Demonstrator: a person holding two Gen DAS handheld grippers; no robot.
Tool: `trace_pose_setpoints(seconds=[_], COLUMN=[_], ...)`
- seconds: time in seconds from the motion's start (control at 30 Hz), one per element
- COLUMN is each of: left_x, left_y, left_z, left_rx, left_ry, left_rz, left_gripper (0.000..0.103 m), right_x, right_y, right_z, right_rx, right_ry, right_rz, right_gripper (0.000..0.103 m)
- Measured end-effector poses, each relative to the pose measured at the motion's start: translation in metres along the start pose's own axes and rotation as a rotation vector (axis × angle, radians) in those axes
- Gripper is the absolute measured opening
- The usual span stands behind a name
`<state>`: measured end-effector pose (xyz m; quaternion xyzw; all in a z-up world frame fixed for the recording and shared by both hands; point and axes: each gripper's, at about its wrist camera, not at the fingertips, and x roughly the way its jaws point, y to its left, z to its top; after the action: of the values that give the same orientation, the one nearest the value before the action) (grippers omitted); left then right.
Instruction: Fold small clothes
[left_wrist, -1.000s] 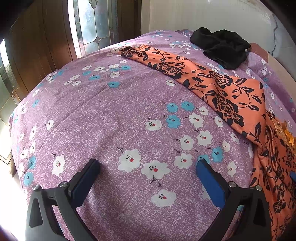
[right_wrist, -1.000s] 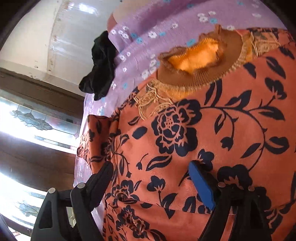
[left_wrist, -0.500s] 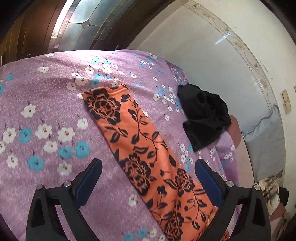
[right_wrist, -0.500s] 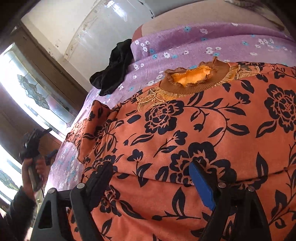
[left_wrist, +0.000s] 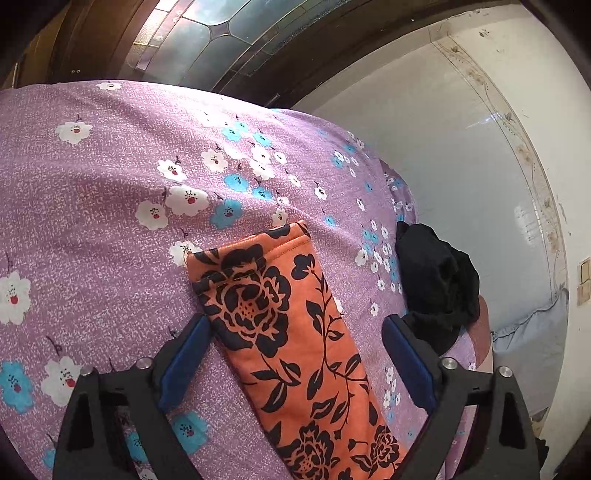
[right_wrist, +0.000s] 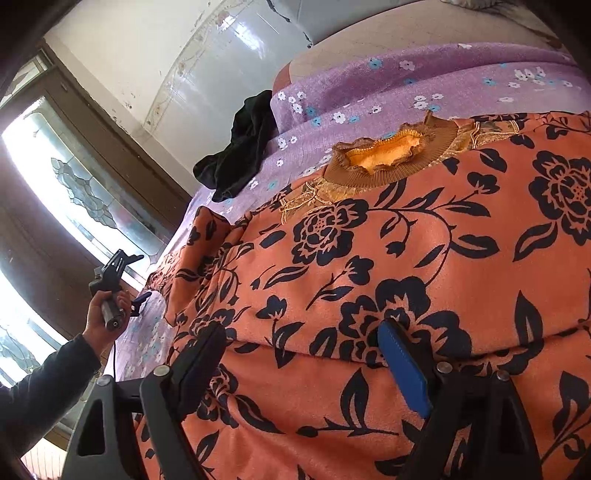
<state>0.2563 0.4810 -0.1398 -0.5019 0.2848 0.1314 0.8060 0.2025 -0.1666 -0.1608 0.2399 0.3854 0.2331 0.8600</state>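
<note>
Two grippers hang over the orange floral top (right_wrist: 424, 258), which lies spread flat on the purple flowered bedspread (left_wrist: 110, 184) with its brown knit collar (right_wrist: 384, 158) toward the far side, and neither one holds any cloth. The left gripper (left_wrist: 295, 354) has its jaws spread wide on either side of the sleeve (left_wrist: 280, 314), whose stitched cuff points away from it; the right gripper (right_wrist: 303, 354) is equally wide apart above the body of the garment, just short of a shallow crease running across the fabric. The likeliest slip, as I judge it, is a thin pinch — the plush cloth lies flat, so jaws closing from this height could skate over the top or catch the bedspread along with the sleeve, dragging the bedding into the fold. A one-sided lift could also skew the top, since the sleeve is long and limp. In the right view the person's left hand (right_wrist: 107, 306) shows at the bed's edge, forearm raised, gripper tilted down toward the sleeve — a reaching pose. A black garment (left_wrist: 436, 280) sits bunched well apart, near the wall.
</note>
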Motion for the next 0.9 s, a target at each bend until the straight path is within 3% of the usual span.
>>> trace_pose_setpoints(seconds=[0.03,0.2,0.3,0.47,0.53,0.63,0.73,0.83,0.9], left_x=[0.003,0.007,0.012,0.001,-0.017,-0.057,-0.101,-0.133,-0.145], left_y=[0.001,0.007,0.009,-0.016,-0.055,-0.134,-0.215,-0.283,-0.319], left_z=[0.000,0.000,0.003,-0.001,-0.013,-0.054,-0.119,-0.199,-0.256], left_rx=[-0.003,-0.003,0.016,0.142,0.297,0.559,0.765,0.889,0.931], left_ry=[0.008,-0.004,0.024,-0.015,-0.065,-0.130,-0.146,-0.105,-0.037], left_rz=[0.003,0.037,0.129,0.182,0.179,0.078,-0.088,-0.273,-0.376], left_gripper=[0.072,0.051,0.005,0.004,0.004,0.004,0.004,0.004,0.004], right_x=[0.000,0.000,0.000,0.000,-0.001,-0.001,-0.002,-0.003,-0.007], right_y=[0.000,0.000,0.001,0.000,-0.001,-0.001,0.000,0.000,0.000], right_z=[0.000,0.000,0.000,0.000,0.000,0.000,0.000,0.001,0.005], right_rx=[0.001,0.001,0.003,0.006,0.007,0.013,0.017,0.024,0.040], right_ry=[-0.002,-0.005,-0.007,-0.008,-0.009,-0.013,-0.015,-0.012,-0.006], right_rz=[0.002,0.002,0.004,0.008,0.010,0.013,0.015,0.018,0.015], right_gripper=[0.087,0.087,0.087,0.087,0.087,0.087,0.087,0.087,0.086])
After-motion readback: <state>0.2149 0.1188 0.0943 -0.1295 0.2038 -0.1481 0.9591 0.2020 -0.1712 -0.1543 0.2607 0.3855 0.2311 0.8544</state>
